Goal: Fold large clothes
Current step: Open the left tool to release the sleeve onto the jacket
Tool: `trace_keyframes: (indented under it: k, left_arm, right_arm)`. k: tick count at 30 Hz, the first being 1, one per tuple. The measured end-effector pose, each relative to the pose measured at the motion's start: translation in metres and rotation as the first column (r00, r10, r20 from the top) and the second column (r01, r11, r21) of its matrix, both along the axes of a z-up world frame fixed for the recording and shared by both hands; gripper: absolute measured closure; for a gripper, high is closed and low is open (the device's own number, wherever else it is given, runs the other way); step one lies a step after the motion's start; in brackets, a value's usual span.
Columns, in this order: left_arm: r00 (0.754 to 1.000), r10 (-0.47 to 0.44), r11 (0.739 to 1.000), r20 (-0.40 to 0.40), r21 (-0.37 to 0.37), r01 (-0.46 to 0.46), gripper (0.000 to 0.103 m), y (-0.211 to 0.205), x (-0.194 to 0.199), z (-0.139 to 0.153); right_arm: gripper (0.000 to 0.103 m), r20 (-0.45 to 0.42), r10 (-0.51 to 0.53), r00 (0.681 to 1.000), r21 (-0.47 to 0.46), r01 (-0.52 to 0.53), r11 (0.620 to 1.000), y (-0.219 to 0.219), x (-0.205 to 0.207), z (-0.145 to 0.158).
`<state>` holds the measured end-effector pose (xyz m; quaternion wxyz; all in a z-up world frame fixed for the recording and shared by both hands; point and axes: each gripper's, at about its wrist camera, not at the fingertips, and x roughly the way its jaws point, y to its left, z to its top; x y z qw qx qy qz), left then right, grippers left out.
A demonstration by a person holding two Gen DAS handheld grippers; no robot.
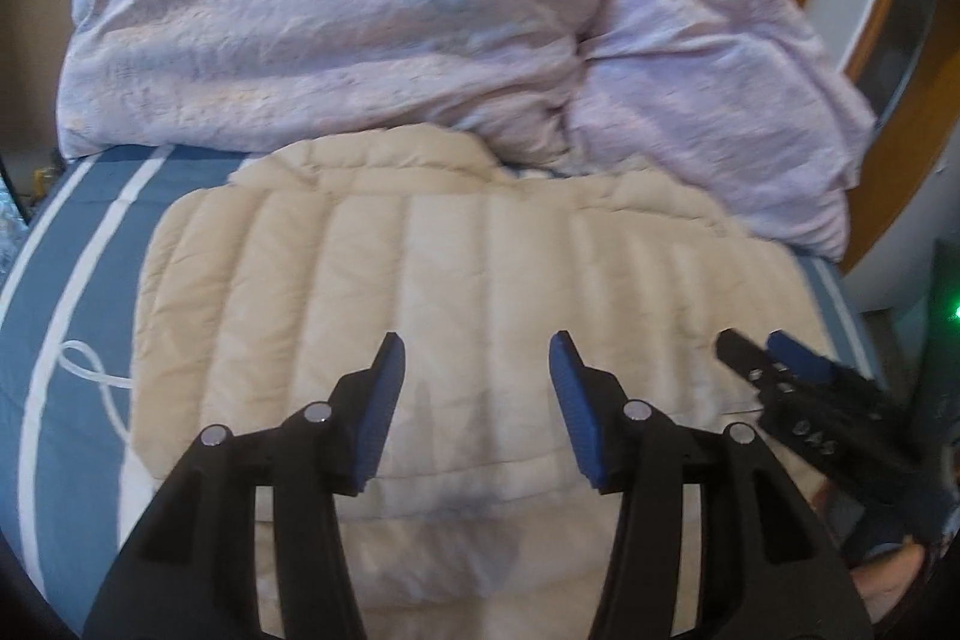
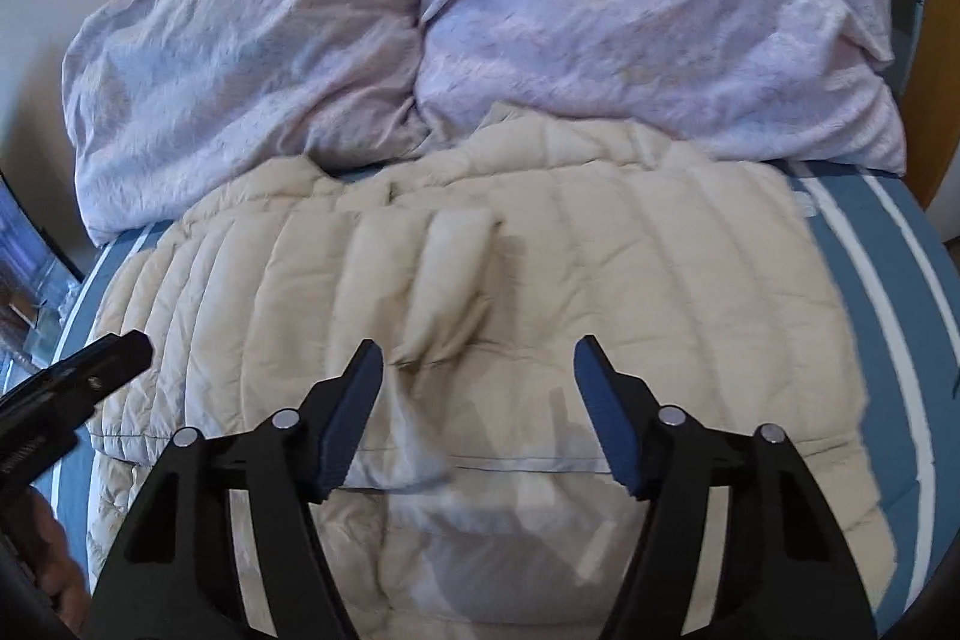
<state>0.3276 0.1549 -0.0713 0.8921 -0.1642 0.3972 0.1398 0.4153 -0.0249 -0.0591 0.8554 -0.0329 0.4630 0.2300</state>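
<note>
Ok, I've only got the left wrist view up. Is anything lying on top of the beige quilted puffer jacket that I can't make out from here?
Observer: Yes. The right wrist view shows a folded sleeve lying across the middle of the beige quilted puffer jacket, with its cuff end pointing toward the far side of the bed.
Operator: And the other tool, I only see it side-on at my right edge. Is it open or shut?
Observer: The right tool is open. Its blue pads stand apart with nothing gripped, just the jacket's near fold below them.
</note>
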Motion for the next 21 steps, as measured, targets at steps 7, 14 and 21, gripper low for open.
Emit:
trace_keyframes:
  k: [7,14,21]
  left_arm:
    - [0.995,0.057,0.997,-0.084,0.06,-0.052,0.053,0.02,0.01,-0.034]
    - [0.988,0.084,0.992,-0.13,0.102,-0.071,0.052,0.029,0.018,-0.06]
    - [0.986,0.103,0.99,-0.129,0.114,-0.089,0.052,0.033,0.02,-0.068]
  right_arm:
    - [0.046,-0.045,-0.046,0.998,-0.126,0.04,0.991,0.009,0.011,-0.044]
    - [0.046,0.004,-0.058,0.998,-0.185,0.057,0.981,0.011,0.01,-0.055]
    - [0.042,0.011,-0.043,0.999,-0.181,0.045,0.982,0.016,0.009,-0.055]
